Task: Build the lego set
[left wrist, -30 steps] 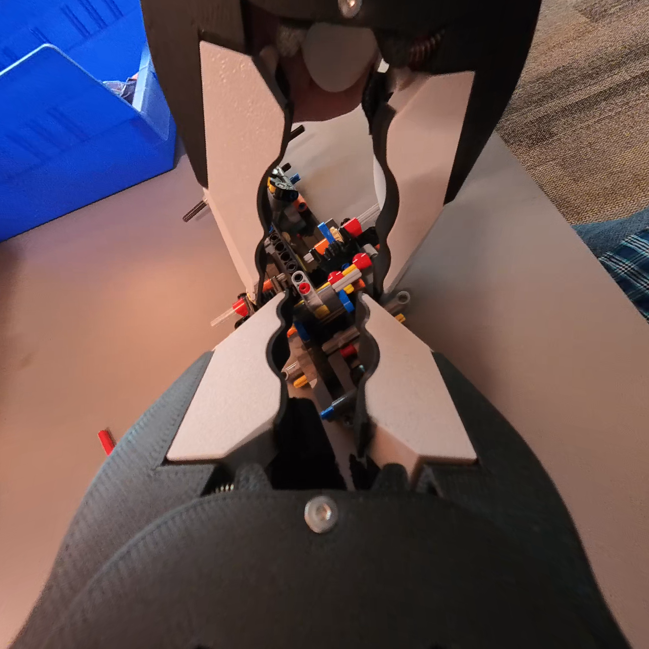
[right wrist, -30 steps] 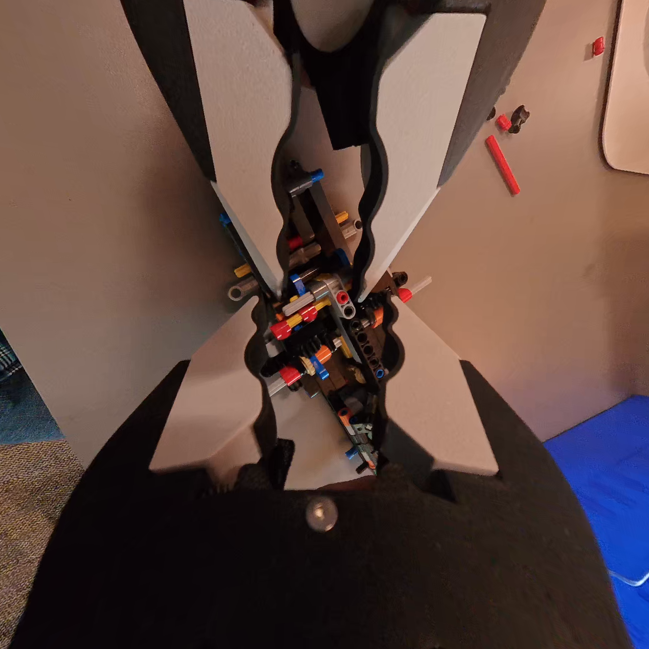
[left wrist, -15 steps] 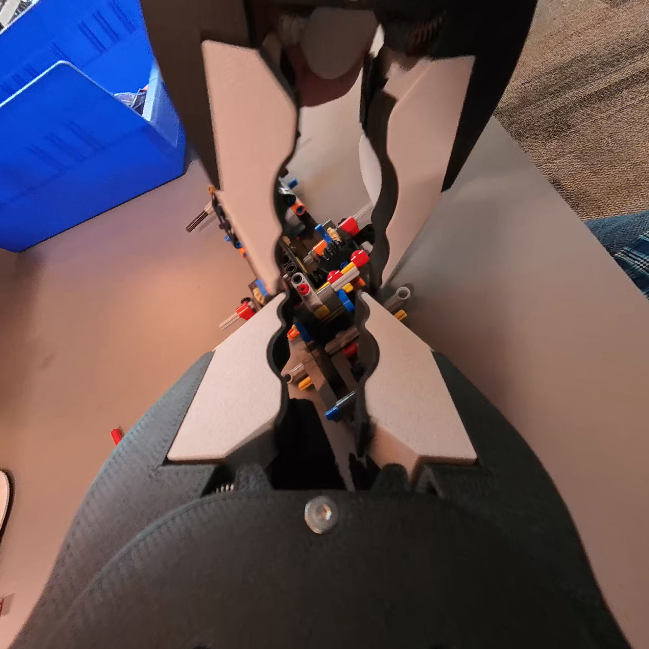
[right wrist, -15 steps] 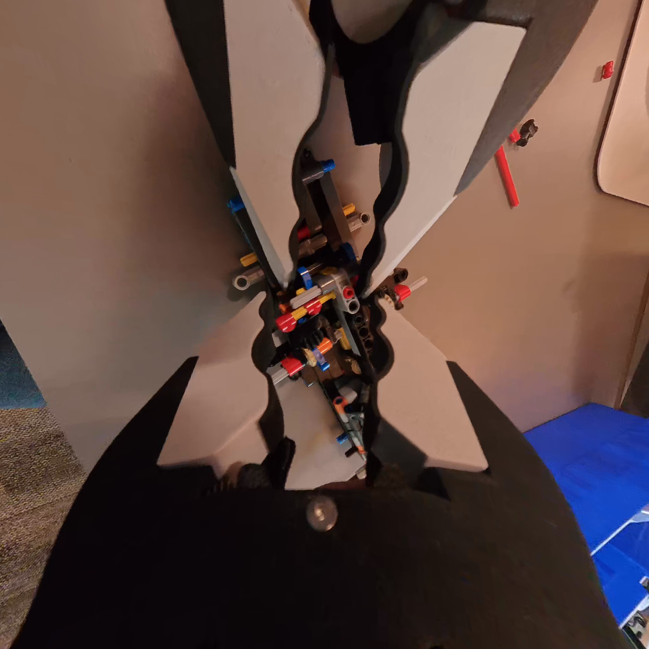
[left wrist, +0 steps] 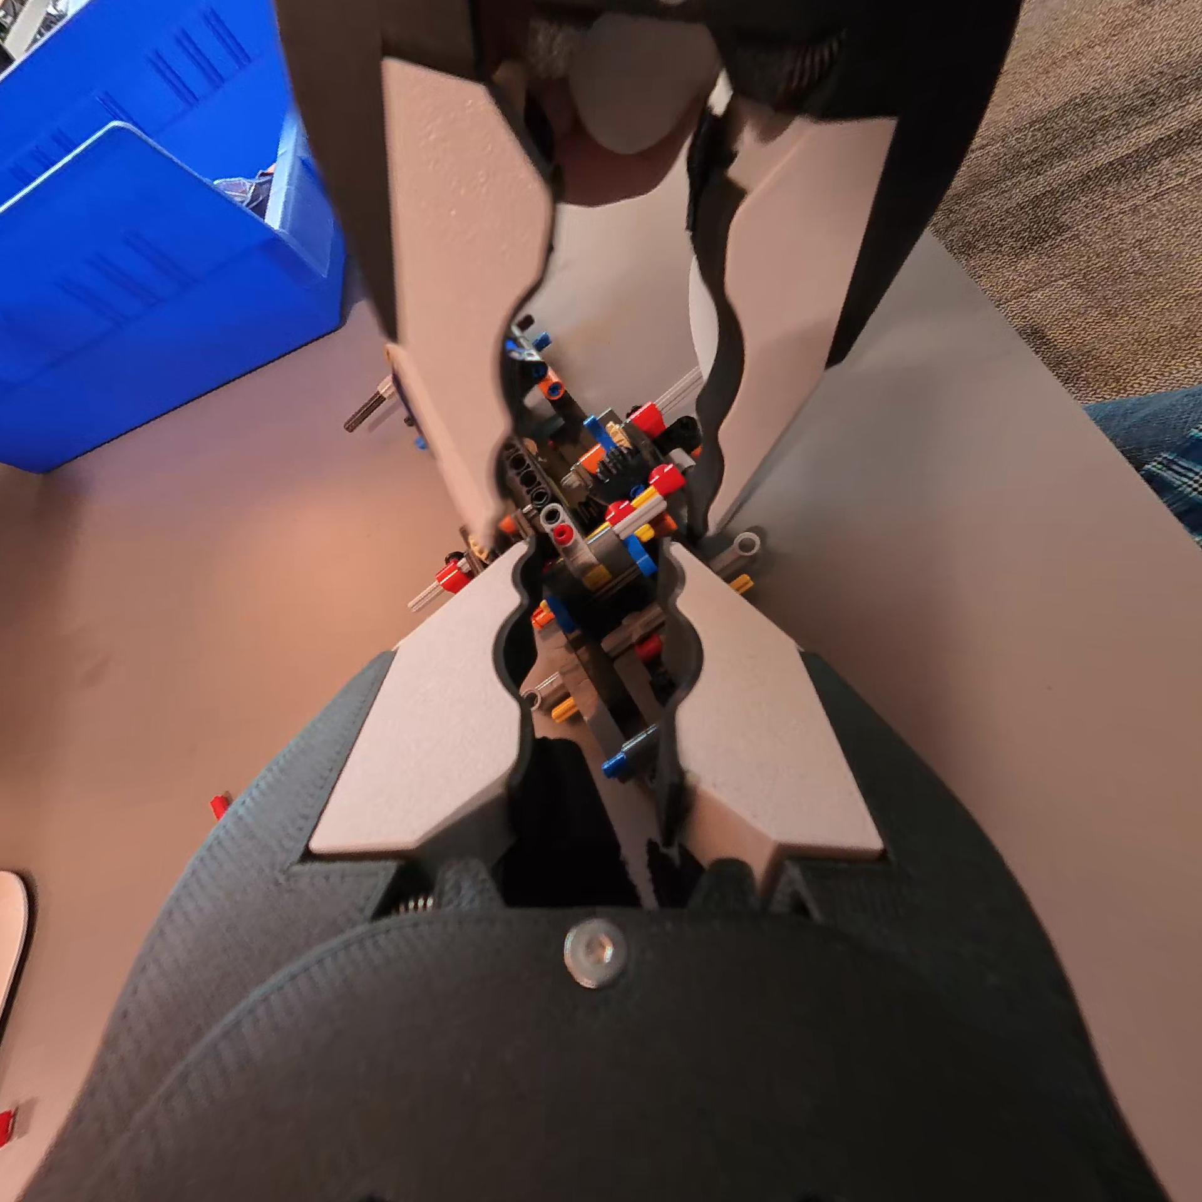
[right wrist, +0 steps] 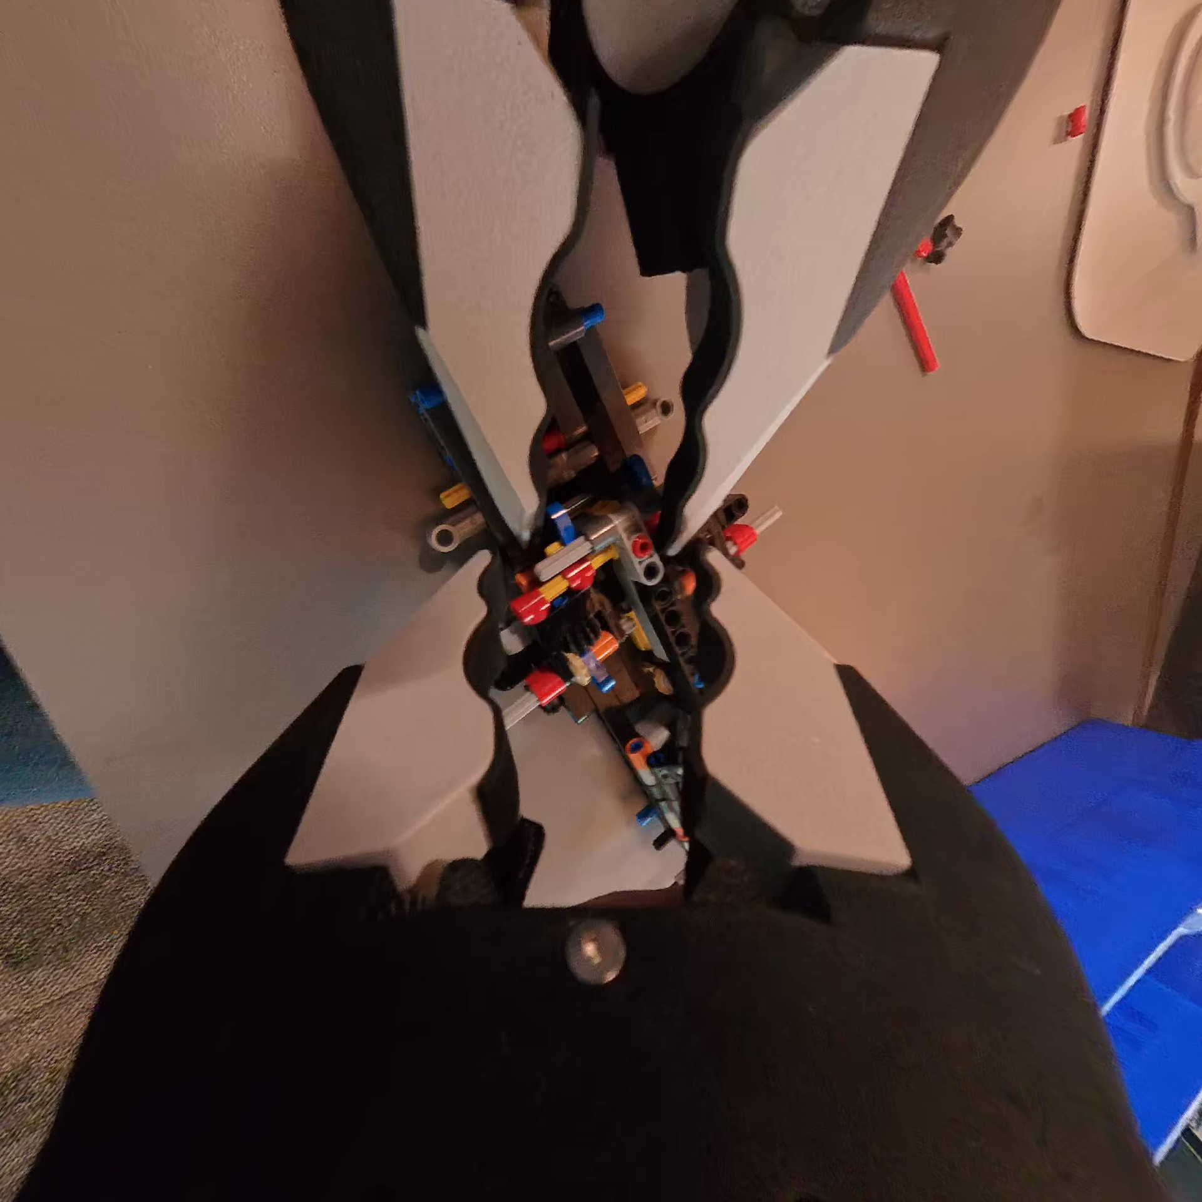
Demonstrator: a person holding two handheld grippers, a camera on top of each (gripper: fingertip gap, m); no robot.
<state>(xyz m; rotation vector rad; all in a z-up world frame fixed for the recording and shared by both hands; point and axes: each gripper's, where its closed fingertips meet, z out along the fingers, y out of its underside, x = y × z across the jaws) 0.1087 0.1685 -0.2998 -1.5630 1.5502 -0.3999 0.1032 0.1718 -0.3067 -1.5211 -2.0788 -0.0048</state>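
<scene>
You've got the lego build pinched from both ends, mid-frame in both wrist views, over the tan surface. Left gripper is clamped on its near end, right gripper on the opposite end; the tips of the two nearly meet. Judgement: it's light and stiff along the dark beams, but the red and yellow pins and thin white rods sticking out sideways look easy to knock off or bend. Grip the beam frame, not the gears or rods, and don't twist the ends against each other. Blue bin sits at 10 o'clock in the left view; something's in it, can't tell what. Loose red stick lies at 2 o'clock in the right view, well apart.
</scene>
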